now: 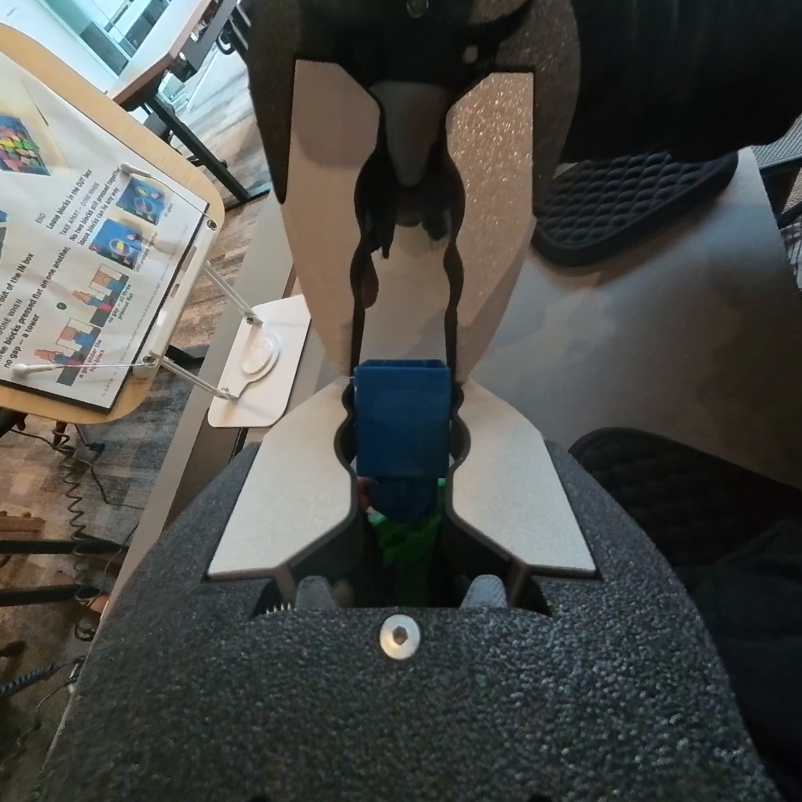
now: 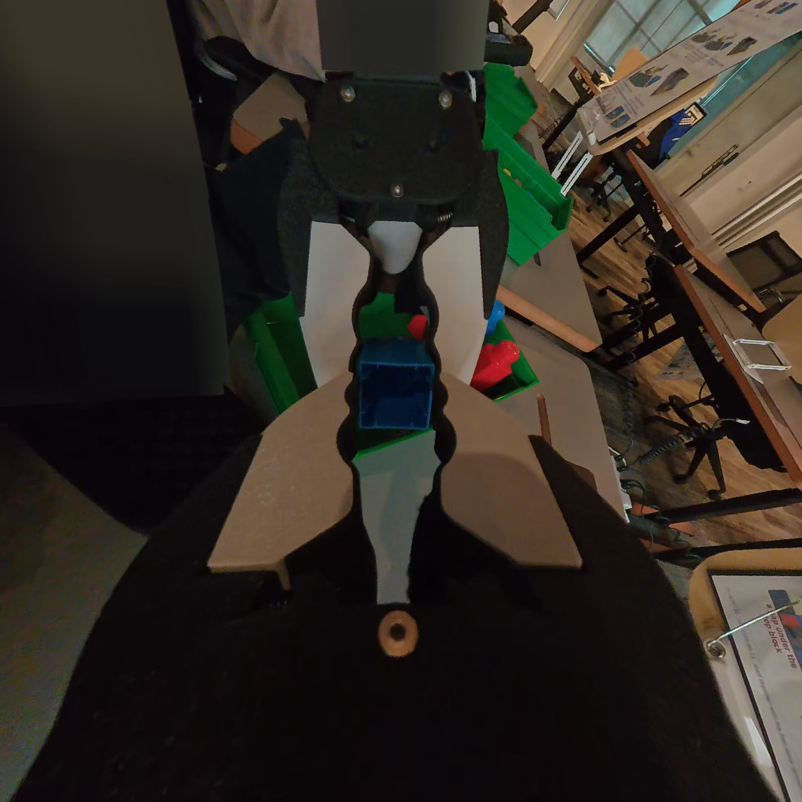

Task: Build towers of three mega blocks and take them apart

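Left gripper point(image 1: 401, 427) clamped on blue block point(image 1: 401, 419), frame centre | right gripper point(image 2: 396, 392) – opposite, jaws flank block, grip unclear | rigid, light, smooth – hold flat sides

My left wrist camera looks along my left gripper point(image 1: 401, 416) from very close, facing my right gripper point(image 1: 405, 269) head-on at the frame's top. My right wrist camera looks the opposite way, equally near. Both views share the blue block point(image 1: 401, 421) at frame centre, one showing its side, the other its hollow end point(image 2: 396, 392).
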The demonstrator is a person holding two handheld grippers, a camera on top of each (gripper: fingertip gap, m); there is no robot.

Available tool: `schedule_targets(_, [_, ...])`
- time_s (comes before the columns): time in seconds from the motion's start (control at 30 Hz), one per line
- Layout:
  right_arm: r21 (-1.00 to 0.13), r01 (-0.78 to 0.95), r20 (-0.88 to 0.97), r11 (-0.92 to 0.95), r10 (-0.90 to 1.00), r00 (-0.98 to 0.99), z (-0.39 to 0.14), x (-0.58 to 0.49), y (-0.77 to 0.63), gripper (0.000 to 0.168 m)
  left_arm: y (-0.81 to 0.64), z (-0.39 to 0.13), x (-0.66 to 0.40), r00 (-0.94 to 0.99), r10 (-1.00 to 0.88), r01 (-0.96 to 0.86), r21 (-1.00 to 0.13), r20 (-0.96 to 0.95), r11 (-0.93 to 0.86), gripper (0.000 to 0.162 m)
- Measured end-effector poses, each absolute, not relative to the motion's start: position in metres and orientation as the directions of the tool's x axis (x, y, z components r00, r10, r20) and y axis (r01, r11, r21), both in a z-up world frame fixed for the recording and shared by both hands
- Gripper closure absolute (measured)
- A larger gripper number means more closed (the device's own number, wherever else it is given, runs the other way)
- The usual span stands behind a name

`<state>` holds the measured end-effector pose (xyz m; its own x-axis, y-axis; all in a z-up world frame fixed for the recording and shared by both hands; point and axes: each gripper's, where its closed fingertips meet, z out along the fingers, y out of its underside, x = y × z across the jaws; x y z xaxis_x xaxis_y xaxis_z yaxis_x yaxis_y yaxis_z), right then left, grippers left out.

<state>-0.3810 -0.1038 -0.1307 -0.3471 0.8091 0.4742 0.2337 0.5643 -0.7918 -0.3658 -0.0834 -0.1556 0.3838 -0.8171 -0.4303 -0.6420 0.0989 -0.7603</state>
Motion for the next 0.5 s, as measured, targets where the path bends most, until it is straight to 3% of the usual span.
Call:
schedule_targets(0.3, [-0.803, 0.237, 0.497, 0.547, 0.834, -0.241, -0.110, -0.352, -0.089, 0.137, -0.078, -0.147, -0.374, 0.449, -0.773, -0.614, -0.784, -0.448, 0.097, 0.117])
schedule_targets(0.5, [-0.776, 0.384, 0.526, 0.500, 0.850, -0.044, -0.101, -0.276, -0.051, 0.137, -0.070, -0.136, -0.405, 0.585, -0.662, -0.577, -0.814, -0.468, 0.065, 0.117])
